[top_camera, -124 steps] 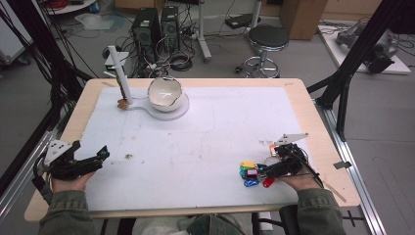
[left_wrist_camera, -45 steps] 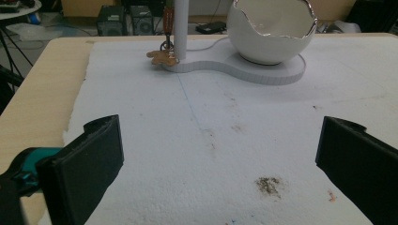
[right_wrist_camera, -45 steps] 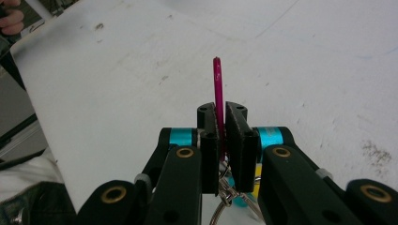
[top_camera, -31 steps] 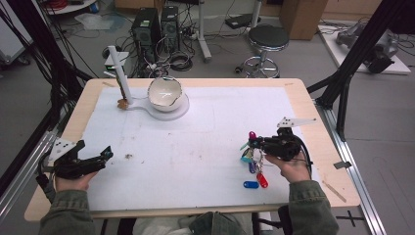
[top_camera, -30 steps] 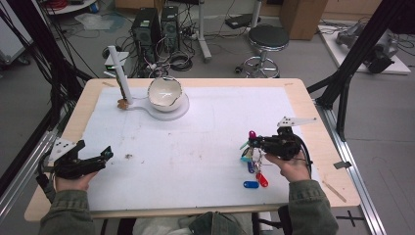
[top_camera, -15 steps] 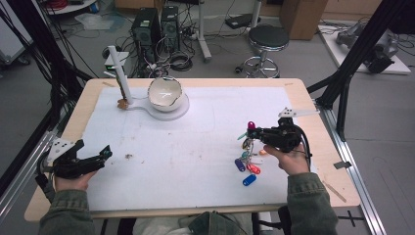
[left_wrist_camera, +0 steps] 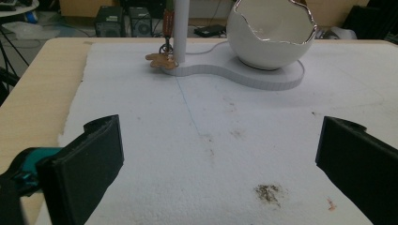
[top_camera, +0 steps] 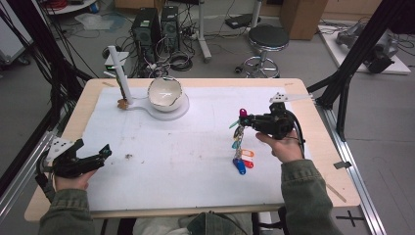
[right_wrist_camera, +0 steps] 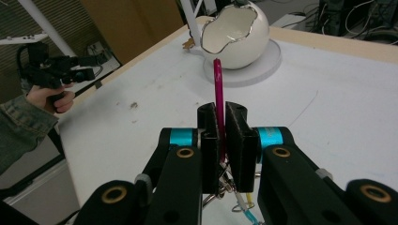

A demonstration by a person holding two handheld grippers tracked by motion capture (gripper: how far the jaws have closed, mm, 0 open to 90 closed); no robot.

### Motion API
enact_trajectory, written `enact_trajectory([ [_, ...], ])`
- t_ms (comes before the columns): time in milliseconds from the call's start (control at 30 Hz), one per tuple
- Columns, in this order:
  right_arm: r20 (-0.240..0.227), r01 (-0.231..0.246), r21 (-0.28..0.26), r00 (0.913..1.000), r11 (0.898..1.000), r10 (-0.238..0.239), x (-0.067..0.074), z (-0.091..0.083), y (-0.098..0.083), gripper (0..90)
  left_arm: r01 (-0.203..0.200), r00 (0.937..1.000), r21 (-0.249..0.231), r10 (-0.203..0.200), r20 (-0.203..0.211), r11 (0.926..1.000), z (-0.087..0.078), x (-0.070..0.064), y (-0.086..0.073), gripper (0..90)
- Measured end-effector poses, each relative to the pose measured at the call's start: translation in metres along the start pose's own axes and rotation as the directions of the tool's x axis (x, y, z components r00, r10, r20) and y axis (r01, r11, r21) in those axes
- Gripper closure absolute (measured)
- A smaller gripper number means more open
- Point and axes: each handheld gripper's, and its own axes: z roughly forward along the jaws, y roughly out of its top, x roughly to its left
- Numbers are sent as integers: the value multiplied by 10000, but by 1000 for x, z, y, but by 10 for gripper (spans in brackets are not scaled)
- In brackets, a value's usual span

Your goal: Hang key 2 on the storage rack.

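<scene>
While the right claw (top_camera: 243, 119) grips tags (top_camera: 239, 147), the bowl (top_camera: 165, 93) sits bare.

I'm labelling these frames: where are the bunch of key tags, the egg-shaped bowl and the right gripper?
bunch of key tags (top_camera: 239, 147), high view, the hanging chain's middle.
egg-shaped bowl (left_wrist_camera: 272, 40), left gripper view, its outer wall.
right gripper (right_wrist_camera: 220, 136), right gripper view, between its jaw tips.

Even, diffuse overhead light; the white surface (top_camera: 186, 161) reads bright without harsh glare; shadows are soft and faint; the high view looks slightly soft and grainy; nearby jaws in both gripper views appear mildly blurred.
</scene>
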Motion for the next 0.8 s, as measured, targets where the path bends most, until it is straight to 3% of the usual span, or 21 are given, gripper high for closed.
enact_trajectory([
  [233,-224,323,-127,9992,9994,-325,10,11,28,841,27,10000,-49,-27,12,10000,0,2,0,17],
  [467,-302,403,-222,9987,9989,-410,15,23,43,849,41,10000,-84,-40,39,10000,0,2,1,17],
  [800,-533,791,-379,9953,9961,-811,36,42,76,851,45,10000,-165,-46,-19,9999,-1,4,1,17],
])
